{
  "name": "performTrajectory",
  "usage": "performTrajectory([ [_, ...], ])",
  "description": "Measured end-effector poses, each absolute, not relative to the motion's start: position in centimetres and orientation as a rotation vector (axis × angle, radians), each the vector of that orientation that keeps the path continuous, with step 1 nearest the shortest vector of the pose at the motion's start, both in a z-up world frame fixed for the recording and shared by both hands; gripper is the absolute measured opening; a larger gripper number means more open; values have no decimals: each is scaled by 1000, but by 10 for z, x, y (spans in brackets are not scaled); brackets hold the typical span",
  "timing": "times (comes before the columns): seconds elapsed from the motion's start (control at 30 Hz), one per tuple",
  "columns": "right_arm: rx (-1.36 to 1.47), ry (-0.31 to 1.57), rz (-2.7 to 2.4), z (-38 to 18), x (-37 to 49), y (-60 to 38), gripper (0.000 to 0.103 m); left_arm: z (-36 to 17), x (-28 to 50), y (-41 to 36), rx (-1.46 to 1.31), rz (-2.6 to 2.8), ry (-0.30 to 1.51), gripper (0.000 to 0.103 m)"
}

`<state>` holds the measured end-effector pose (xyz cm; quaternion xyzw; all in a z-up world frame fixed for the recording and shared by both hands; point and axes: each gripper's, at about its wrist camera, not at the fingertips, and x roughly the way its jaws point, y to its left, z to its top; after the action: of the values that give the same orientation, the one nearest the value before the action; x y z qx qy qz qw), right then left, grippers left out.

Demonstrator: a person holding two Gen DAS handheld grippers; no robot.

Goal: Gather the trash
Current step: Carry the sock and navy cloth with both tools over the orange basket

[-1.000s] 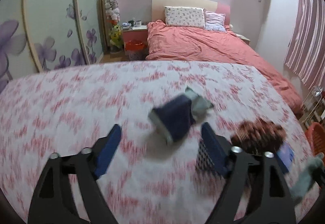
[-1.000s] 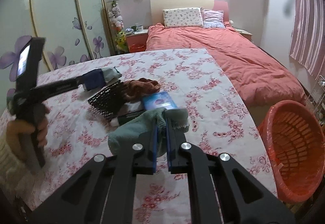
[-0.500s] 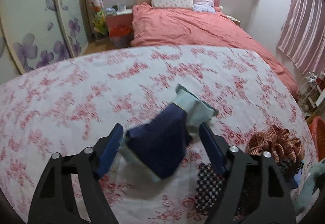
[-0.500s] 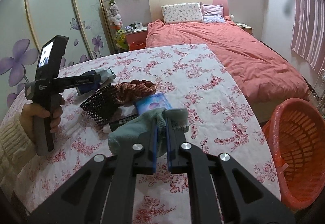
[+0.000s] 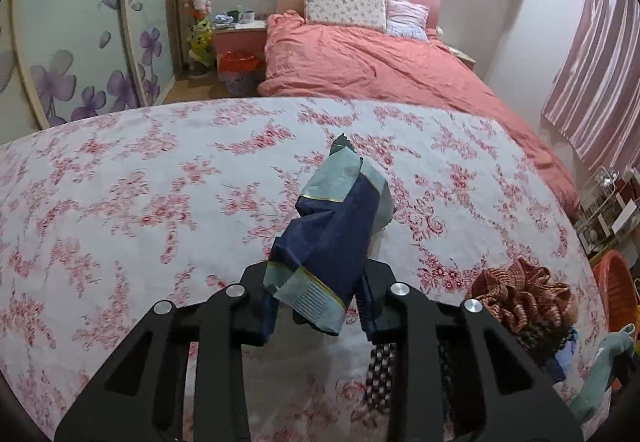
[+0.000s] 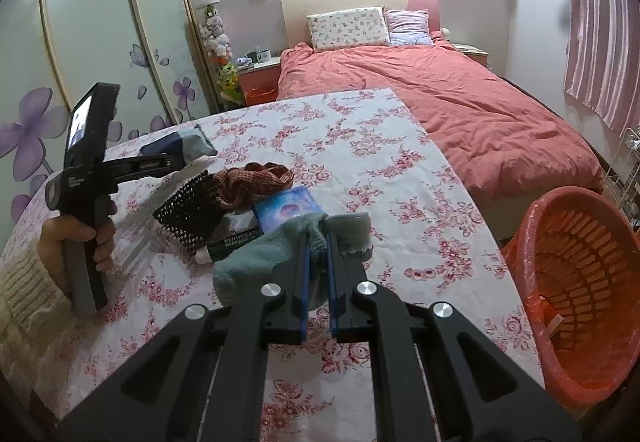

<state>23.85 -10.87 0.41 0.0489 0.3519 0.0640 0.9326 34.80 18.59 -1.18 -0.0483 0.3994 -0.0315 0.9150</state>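
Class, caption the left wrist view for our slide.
Left tongs grip a navy snack wrapper above the floral tablecloth.

Count of things on and beside the table (image 6: 400,177)
One navy snack wrapper (image 5: 332,242), one green sock (image 6: 280,254), one rust scrunchie (image 6: 256,181), one blue packet (image 6: 288,207), one dotted black pouch (image 6: 188,209), one tube (image 6: 232,242), one orange basket (image 6: 580,282), two tongs (image 5: 320,314) (image 6: 318,282).
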Motion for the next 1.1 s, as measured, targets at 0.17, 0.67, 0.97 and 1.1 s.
performTrajectory([
  [0.17,107,694,127,14,229,-113,8,6,331,186,-97,-50,779,32],
  [0.67,148,564,10,54,184,-155,8,61,260,130,-44,-148,665,32],
  [0.97,171,475,-106,76,156,-197,8,75,227,78,-1,-271,621,32],
  [1.1,177,446,-160,81,144,-214,8,75,221,56,11,-333,619,32],
])
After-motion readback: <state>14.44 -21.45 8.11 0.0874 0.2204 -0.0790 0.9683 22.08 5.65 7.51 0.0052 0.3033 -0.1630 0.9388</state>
